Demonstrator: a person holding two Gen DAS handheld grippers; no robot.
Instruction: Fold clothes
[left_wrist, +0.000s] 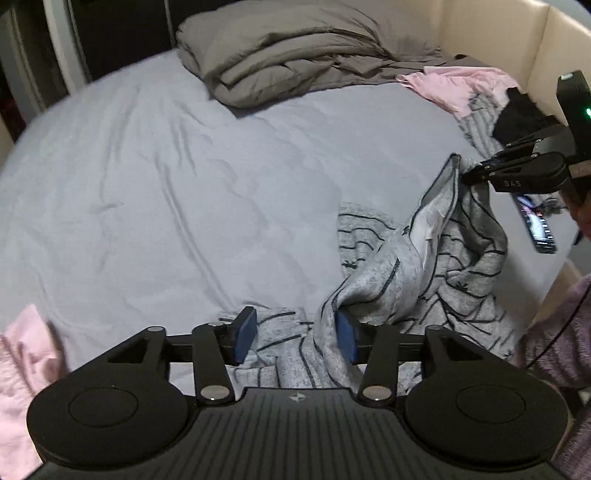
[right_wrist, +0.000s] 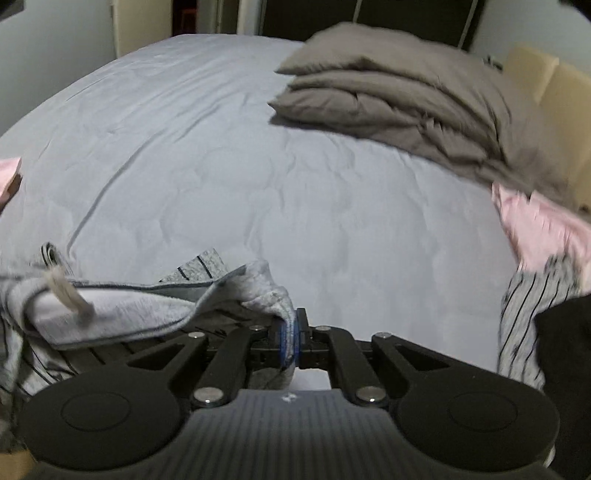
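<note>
Left wrist view: left claw (left_wrist: 295, 338) spread, striped grey garment (left_wrist: 424, 266) loose between its pads, crumpled on bed (left_wrist: 166, 184). Right claw (right_wrist: 291, 341) pinching garment's edge (right_wrist: 273, 295). No fold made yet; pink (left_wrist: 454, 88) and other clothes still piled, all left.

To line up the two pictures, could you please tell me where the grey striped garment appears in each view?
Left wrist view: the striped garment is heaped at lower right.
Right wrist view: it trails across the lower left.
Shared landmark: the folded brown duvet at the top of both.
</note>
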